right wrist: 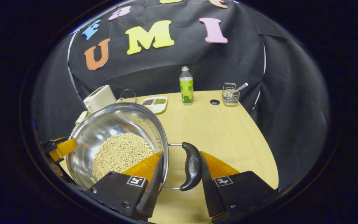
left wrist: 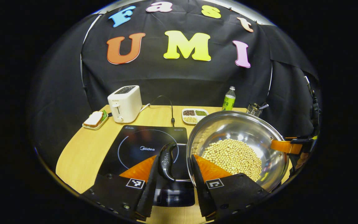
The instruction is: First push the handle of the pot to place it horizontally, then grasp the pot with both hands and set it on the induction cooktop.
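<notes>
A steel pot (left wrist: 238, 130) holding soybeans (left wrist: 233, 157) sits right of the black induction cooktop (left wrist: 148, 140), its left rim overlapping the cooktop's right edge. My left gripper (left wrist: 175, 155) clamps the pot's left side, one finger outside the black handle (left wrist: 166, 161) and the other inside the rim. My right gripper (right wrist: 181, 152) holds the opposite side of the pot (right wrist: 113, 121) the same way, with the right handle (right wrist: 192, 166) against its outer finger. Each view also shows the other gripper at the far rim (left wrist: 291, 146) (right wrist: 62, 148). Whether the pot rests on the table is unclear.
Along the back of the wooden table (right wrist: 222, 133) stand a white toaster (left wrist: 125, 103), a sandwich on a plate (left wrist: 95, 119), a divided tray of grains (left wrist: 194, 115), a green bottle (left wrist: 229, 99) and a wire basket (left wrist: 254, 109). Near the basket is a cable hole (right wrist: 214, 101).
</notes>
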`<state>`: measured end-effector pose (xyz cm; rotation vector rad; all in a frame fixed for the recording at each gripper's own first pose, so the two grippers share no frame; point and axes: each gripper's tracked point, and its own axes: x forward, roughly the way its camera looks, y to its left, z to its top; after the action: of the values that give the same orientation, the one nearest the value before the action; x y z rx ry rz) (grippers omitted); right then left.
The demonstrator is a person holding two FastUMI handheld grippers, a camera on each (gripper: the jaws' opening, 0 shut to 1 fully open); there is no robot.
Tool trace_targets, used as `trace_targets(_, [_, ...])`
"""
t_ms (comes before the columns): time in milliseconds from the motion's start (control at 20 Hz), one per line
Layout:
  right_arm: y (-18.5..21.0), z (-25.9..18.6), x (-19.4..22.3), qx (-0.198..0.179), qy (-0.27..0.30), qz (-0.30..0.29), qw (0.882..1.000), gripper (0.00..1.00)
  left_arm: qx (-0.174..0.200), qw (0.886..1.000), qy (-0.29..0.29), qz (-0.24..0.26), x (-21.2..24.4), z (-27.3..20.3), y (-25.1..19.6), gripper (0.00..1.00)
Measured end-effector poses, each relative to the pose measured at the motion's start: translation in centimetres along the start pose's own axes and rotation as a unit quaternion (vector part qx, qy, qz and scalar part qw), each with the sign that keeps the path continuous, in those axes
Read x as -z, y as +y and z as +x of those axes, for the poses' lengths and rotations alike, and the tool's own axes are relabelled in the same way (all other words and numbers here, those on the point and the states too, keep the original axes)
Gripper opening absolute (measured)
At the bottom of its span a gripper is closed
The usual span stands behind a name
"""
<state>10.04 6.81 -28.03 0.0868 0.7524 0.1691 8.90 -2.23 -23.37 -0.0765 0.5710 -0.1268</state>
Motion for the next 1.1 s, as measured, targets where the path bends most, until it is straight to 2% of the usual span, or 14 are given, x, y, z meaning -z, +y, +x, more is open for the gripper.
trace_targets(450, [7.9,-1.0,-2.9,-0.028,-0.017,-0.031,0.999,0.66,-0.037,0.999,-0.033,-0.02,-2.5,-2.8,7.1,0.56])
trace_targets(750, [13.0,0.7,-5.3,-0.041,-0.02,-0.054,0.998,0.66,-0.058,0.997,-0.029,-0.04,-4.1,-2.1,11.6,0.56])
trace_targets(1000, [16.7,2.2,-7.3,-0.05,-0.018,-0.065,0.996,0.66,-0.074,0.996,-0.031,-0.04,-5.5,-2.3,14.4,0.57])
trace_targets(1100, [17.8,3.0,-7.7,-0.051,-0.015,-0.066,0.996,0.65,-0.078,0.996,-0.029,-0.034,-6.2,-0.9,16.1,0.56])
